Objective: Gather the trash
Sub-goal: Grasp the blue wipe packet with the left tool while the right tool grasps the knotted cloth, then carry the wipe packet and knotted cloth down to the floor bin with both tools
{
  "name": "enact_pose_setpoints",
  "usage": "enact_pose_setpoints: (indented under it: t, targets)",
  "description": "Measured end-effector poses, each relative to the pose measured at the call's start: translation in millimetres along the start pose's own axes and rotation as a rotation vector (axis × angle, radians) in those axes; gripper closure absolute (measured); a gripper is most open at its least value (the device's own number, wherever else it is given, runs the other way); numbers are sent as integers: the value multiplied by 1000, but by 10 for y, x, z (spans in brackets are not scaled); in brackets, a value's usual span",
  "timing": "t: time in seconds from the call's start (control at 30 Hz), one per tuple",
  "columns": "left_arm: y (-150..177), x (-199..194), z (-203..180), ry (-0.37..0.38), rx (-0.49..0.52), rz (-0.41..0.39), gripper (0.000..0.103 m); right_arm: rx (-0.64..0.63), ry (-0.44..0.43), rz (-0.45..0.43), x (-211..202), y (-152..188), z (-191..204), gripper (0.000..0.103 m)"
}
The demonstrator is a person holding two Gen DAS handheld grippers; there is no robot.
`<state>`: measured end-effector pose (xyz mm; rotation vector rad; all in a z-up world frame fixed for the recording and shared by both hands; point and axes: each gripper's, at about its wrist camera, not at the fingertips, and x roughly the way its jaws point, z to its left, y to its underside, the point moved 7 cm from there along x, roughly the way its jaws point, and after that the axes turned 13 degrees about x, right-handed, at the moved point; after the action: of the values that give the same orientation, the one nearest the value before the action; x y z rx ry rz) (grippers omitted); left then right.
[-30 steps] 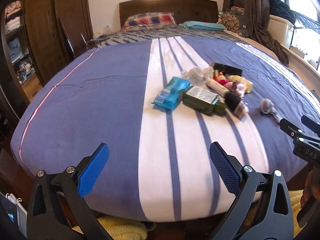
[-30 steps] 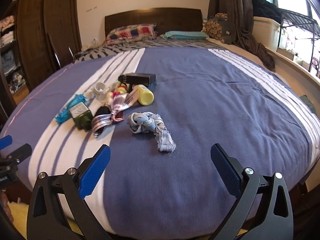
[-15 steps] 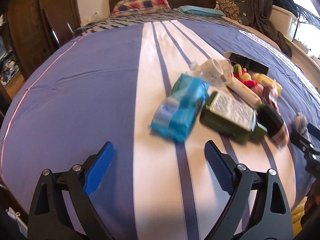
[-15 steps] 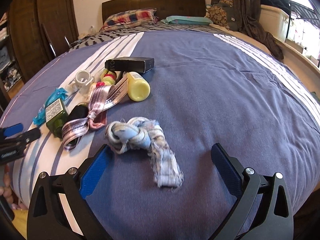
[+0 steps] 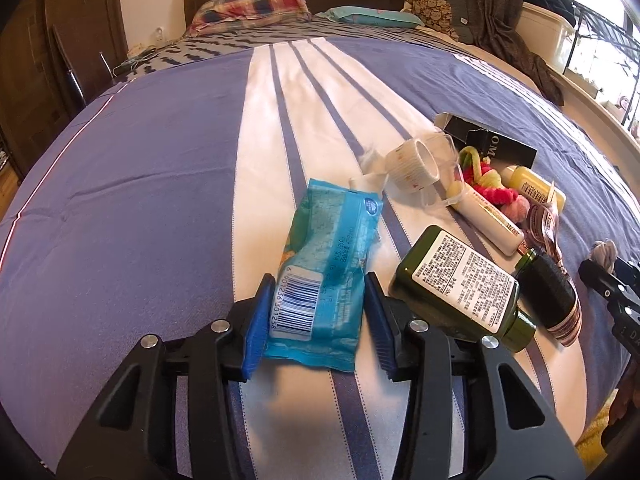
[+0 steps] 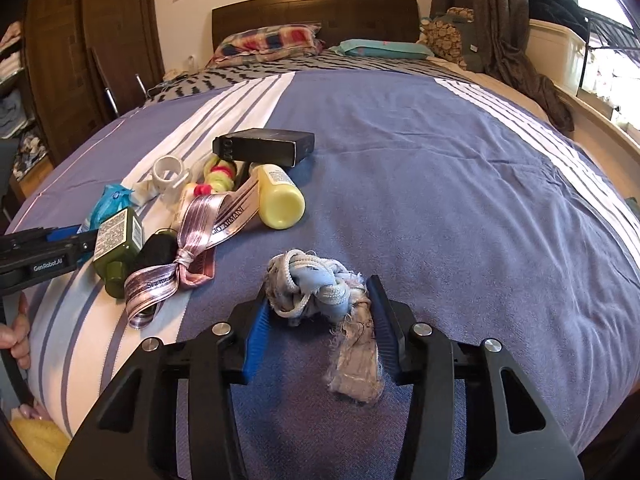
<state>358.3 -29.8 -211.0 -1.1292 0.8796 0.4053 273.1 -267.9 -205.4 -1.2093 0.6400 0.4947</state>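
Observation:
A blue plastic wrapper (image 5: 328,256) with a barcode lies on the striped bedspread (image 5: 160,184). My left gripper (image 5: 318,320) is shut on its near end, both blue pads touching its sides. A knotted blue-grey rag (image 6: 320,292) lies on the bedspread (image 6: 440,184) in the right wrist view. My right gripper (image 6: 318,324) is shut on the rag, pads against both sides. The wrapper (image 6: 108,204) shows there too, with the left gripper (image 6: 60,248) at its end.
Beside the wrapper lie a green bottle (image 5: 460,284), a white tape roll (image 5: 412,164), a white tube (image 5: 488,216), hair ties (image 5: 492,188), a yellow bottle (image 6: 278,196), a black box (image 6: 264,146) and a pink ribbon (image 6: 192,248). Pillows (image 5: 252,8) lie at the headboard.
Both grippers moved forward and down onto the bed and closed: the left onto the blue wrapper, the right onto the knotted rag.

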Motion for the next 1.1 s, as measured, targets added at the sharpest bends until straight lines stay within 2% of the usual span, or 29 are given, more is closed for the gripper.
enact_pose_setpoints:
  t: [0.1,0.17,0.27,0.5,0.6,0.87,1.0,1.1]
  targets:
    - [11,-28,-14,3,-2,-1,62,1,-1,-2,-14,-23,-8,65]
    - [13,-87,0,13,-25,-7,63,9,-4,-4,-59,-37,-22,66]
    - [7,-277,30,-14,-26,-34,63,27,-21,-43,-188,-99,-5,66]
    - [-18,-1040,-96,-48,-21,-136,63,-7,-91,-125,-760,-161,180,66]
    - [41,-1356,-264,-36,-18,-180,63,-34,-107,-149,-1050,-111,267,66]
    - [526,-1959,-739,-35,-36,-234,63,-3,-213,-167,-1740,216,266,66]
    - [855,-2111,-962,2,-54,-243,63,-20,-214,-158,-1894,436,242,66]
    - [1102,-2122,-1135,41,-41,-219,63,-26,-207,-135,-1951,627,223,66]
